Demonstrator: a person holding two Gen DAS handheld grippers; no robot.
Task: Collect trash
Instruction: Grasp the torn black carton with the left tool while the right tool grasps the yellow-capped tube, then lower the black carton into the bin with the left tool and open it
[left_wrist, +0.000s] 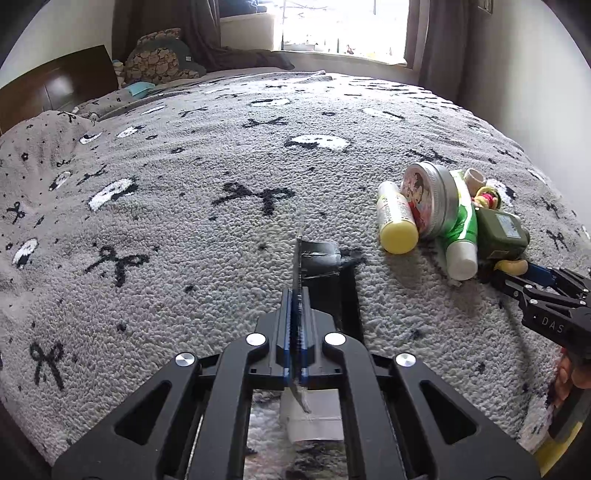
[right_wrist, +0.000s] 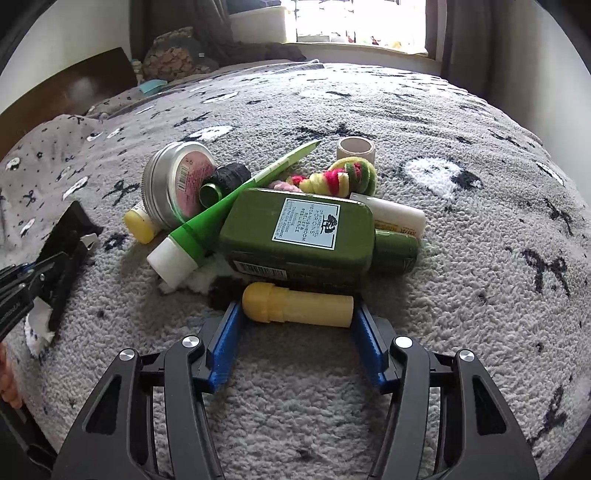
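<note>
Nearest the lens we note the left gripper, jaws pressed together on a thin black wrapper that stands on edge between the pads; a pale scrap of the same packet shows beneath the fingers. It lies on the grey fleece blanket, printed with black bows and white ovals, which covers the whole bed.

Right of the wrapper we record the pile of discarded items: a yellow-capped bottle, a round tin, a green tube leaning across it, then the green Origins bottle at the centre. Just in front of that bottle lies a yellow cylinder. The right gripper stands part-open with its blue pads at either end of the cylinder; we cannot tell whether they press it.

Beyond the pile: a dark headboard far left, pillows, curtains and a bright window.
</note>
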